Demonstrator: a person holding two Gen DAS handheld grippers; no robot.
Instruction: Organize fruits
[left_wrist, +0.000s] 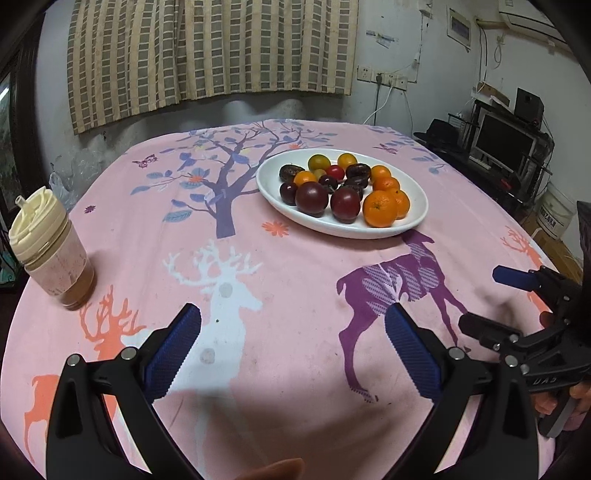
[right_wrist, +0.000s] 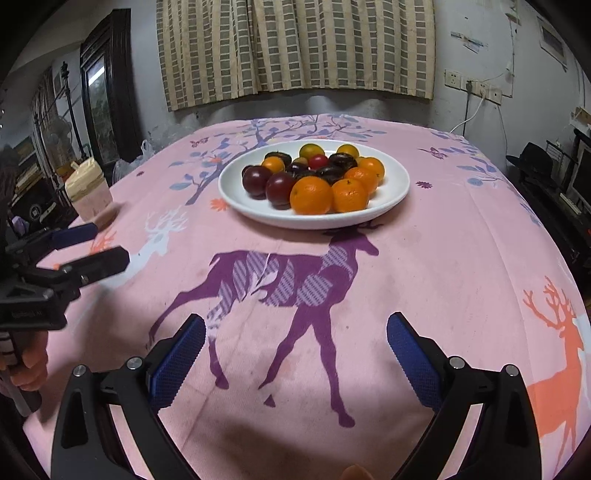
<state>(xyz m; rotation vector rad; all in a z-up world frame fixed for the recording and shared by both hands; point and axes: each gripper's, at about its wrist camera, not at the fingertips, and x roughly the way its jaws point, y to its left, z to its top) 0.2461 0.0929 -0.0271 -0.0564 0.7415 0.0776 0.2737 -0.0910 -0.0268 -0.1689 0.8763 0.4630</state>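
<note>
So the fruits (right_wrist: 314, 177) are all piled on a white oval plate (right_wrist: 395, 192), which sits toward the far middle of the surface (right_wrist: 443, 258). We've got oranges (right_wrist: 311, 195) along the near right edge of the pile, dark plums (right_wrist: 257, 181) on the near left, and a mix of small red, yellow and darker fruits packed in behind them. Everything's touching its neighbours, no fruit off the plate that we can see.

The surface is covered by a pink cloth with deer and tree prints. Over on the far left there's a lidded cup (left_wrist: 51, 254) with a cream cap, well apart from the plate.

Our left gripper (left_wrist: 293, 350) hangs over the near side, jaws spread wide with nothing between them. Our right gripper (right_wrist: 295, 350) is the same deal, wide apart and empty, sitting near the purple deer print. Each one shows up at the edge of the other's view, a hand (right_wrist: 31, 365) wrapped round the handle.
</note>
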